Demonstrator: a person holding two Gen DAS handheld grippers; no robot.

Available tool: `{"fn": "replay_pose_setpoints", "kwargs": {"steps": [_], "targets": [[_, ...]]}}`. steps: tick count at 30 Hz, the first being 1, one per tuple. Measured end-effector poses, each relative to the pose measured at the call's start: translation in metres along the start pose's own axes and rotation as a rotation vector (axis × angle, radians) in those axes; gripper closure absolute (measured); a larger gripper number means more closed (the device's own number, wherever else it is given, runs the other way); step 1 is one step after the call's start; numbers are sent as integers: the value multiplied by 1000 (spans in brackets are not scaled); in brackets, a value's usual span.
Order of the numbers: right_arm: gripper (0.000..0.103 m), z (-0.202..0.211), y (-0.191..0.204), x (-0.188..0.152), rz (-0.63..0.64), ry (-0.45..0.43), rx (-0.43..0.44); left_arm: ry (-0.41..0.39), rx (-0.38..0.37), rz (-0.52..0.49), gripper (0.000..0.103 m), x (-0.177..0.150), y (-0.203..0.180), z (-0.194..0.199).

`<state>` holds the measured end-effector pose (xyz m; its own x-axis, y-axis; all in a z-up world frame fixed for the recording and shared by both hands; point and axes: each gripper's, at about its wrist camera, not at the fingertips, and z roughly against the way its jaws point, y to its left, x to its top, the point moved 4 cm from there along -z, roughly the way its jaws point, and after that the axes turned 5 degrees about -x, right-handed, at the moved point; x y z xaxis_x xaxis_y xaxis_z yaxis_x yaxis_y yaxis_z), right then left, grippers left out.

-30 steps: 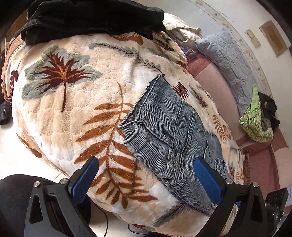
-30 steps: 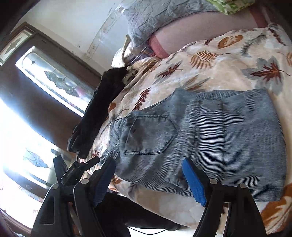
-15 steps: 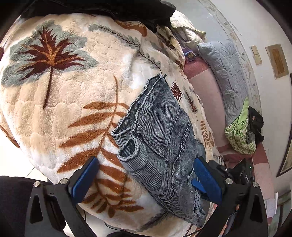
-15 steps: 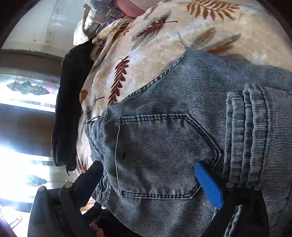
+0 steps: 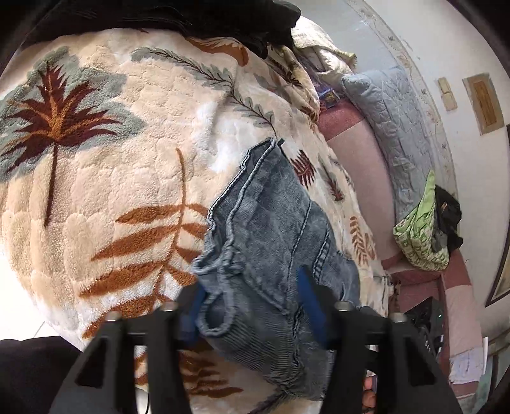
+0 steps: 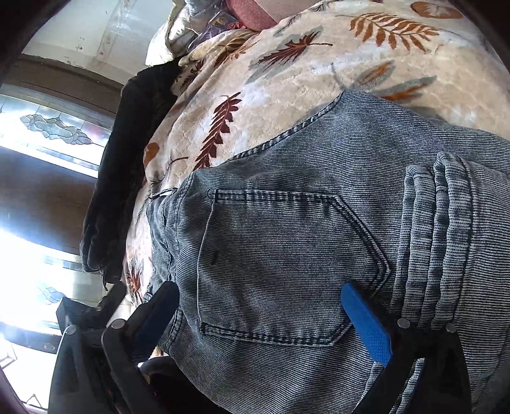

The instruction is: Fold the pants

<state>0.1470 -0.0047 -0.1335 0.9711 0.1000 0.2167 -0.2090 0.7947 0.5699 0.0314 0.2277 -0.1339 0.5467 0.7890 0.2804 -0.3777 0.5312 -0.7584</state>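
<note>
Folded grey-blue jeans (image 5: 280,223) lie on a leaf-patterned fleece blanket (image 5: 127,191) near its front edge. My left gripper (image 5: 250,301) is closing on the bunched waistband end, and the denim fills the gap between its blue pads (image 5: 306,296). In the right wrist view the jeans (image 6: 318,159) fill the frame, back pocket up. My right gripper (image 6: 259,291) stands wide open, low over that pocket, one finger at each side of it and nothing pinched. Its blue pad (image 6: 366,321) rests by the pocket's corner.
A black garment (image 5: 191,16) lies along the blanket's far edge, also seen as the dark garment (image 6: 127,143). A grey quilted pillow (image 5: 398,121) and a green bag (image 5: 420,232) sit on the pink bedding at right. A bright window (image 6: 38,207) is at left.
The left jaws went from wide open to closed in on the jeans' waistband end, which now bunches up. The right gripper dropped close over the back pocket and opened wider.
</note>
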Motion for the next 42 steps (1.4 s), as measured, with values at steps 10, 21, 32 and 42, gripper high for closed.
{"fn": "replay_pose_setpoints", "kwargs": {"steps": [10, 21, 32, 42], "targets": [[0, -2, -3, 6, -53, 39, 28, -65, 50, -197, 89, -2, -50, 14], [0, 24, -45, 4, -350, 70, 434, -120, -14, -525, 89, -31, -176, 23], [0, 56, -33, 37, -139, -44, -36, -119, 28, -585, 89, -44, -189, 25], [17, -12, 22, 31, 308, 103, -443, -100, 37, -689, 89, -65, -212, 18]]}}
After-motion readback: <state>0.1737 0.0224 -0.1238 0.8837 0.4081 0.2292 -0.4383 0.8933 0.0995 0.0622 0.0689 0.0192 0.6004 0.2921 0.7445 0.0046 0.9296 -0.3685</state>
